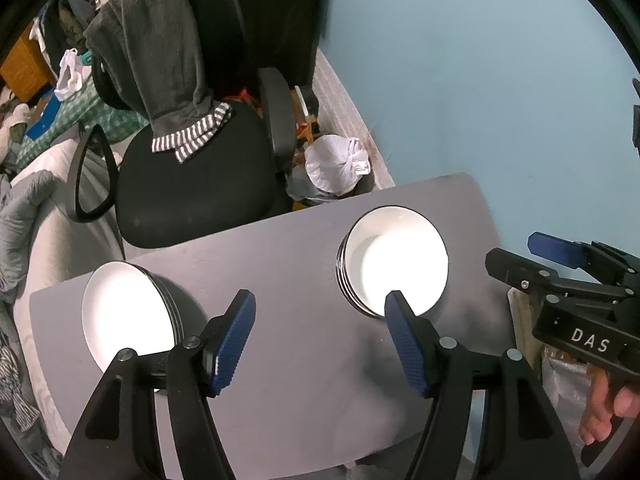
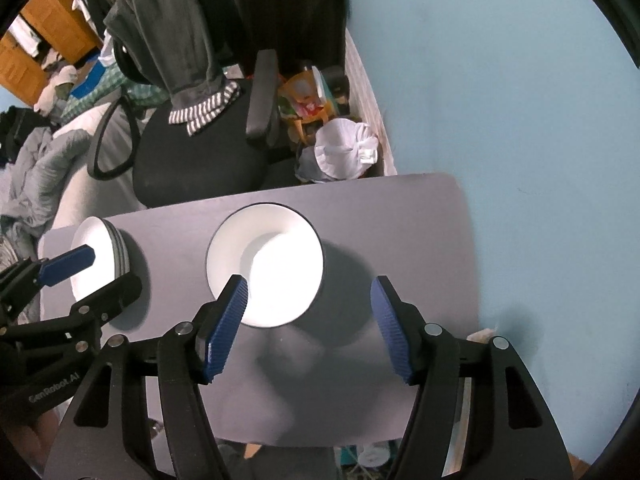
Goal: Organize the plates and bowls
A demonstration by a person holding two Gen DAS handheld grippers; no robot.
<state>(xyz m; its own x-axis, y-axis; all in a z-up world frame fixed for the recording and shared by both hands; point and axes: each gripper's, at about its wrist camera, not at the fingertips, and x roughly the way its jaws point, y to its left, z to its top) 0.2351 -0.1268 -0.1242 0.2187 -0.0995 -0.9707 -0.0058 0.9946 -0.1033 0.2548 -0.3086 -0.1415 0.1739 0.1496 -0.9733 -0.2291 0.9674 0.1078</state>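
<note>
Two stacks of white dishes with dark rims stand on a small grey table (image 1: 288,264). One stack (image 1: 394,258) is near the table's middle right; it also shows in the right wrist view (image 2: 266,266). The other stack (image 1: 128,316) is at the table's left edge and also shows in the right wrist view (image 2: 100,260). My left gripper (image 1: 320,328) is open and empty above the table between the stacks. My right gripper (image 2: 308,308) is open and empty, just right of the middle stack; it also shows in the left wrist view (image 1: 516,258).
A black office chair (image 1: 192,168) draped with grey clothing stands behind the table. A white plastic bag (image 1: 336,164) and clutter lie on the floor by the light blue wall (image 1: 480,80). Bedding (image 1: 36,216) lies at the left.
</note>
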